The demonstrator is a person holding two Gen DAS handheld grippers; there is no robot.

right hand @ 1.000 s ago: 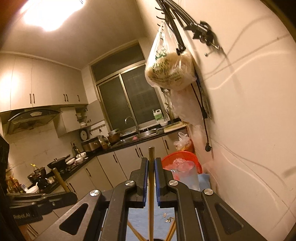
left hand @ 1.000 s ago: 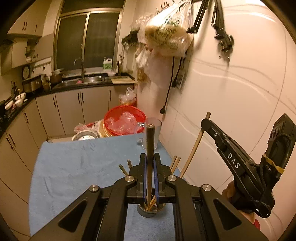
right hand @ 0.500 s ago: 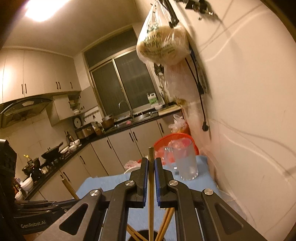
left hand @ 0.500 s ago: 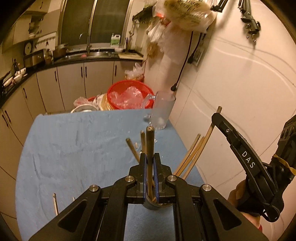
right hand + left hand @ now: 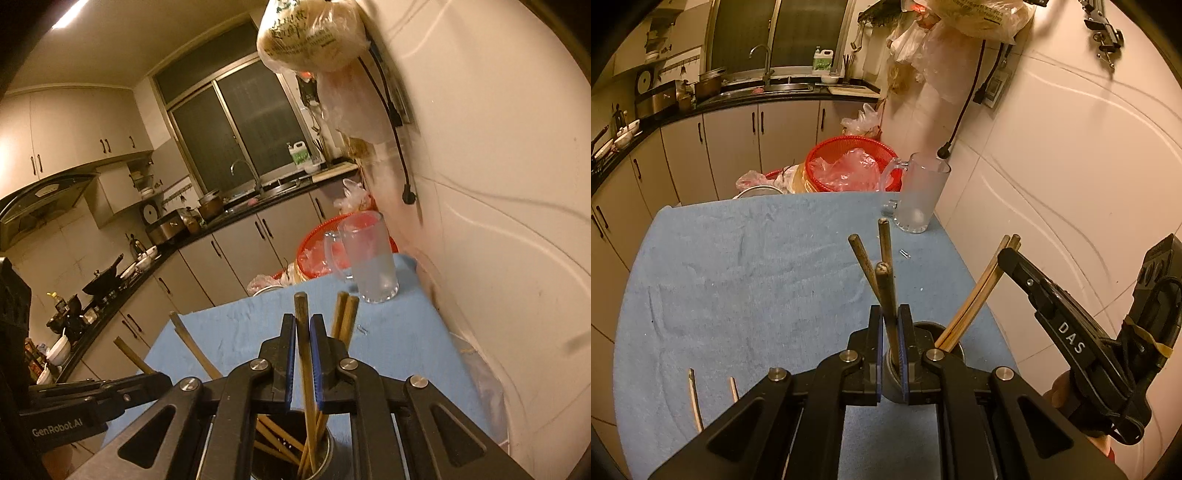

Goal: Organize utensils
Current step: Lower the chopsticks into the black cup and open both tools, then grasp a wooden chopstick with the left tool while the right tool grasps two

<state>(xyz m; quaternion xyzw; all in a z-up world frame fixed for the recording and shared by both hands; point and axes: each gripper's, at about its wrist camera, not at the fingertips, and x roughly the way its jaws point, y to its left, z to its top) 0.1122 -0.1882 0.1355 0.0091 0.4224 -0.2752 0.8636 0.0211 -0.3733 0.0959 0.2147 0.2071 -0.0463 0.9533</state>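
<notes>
So I had a chopstick pinched in my left gripper and another chopstick between the pads of my right gripper, both poking down into the metal utensil cup that sat on the blue towel. Left jaws were clamped narrow on theirs; the right jaws were just starting to ease apart with the stick between them, its lower end already in among the others in the cup. A few more chopsticks leaned out of the cup toward the wall, and two loose ones lay on the towel off to the left. My take on handling: these things were light, stiff and kinda slick, so they'd pivot in the pads if grabbed near an end. Pinching around the middle, across the narrow width, seemed best. The cup looked light too, so I figured bumping its rim could tip it. Frosted glass mug stood well clear at the far edge
</notes>
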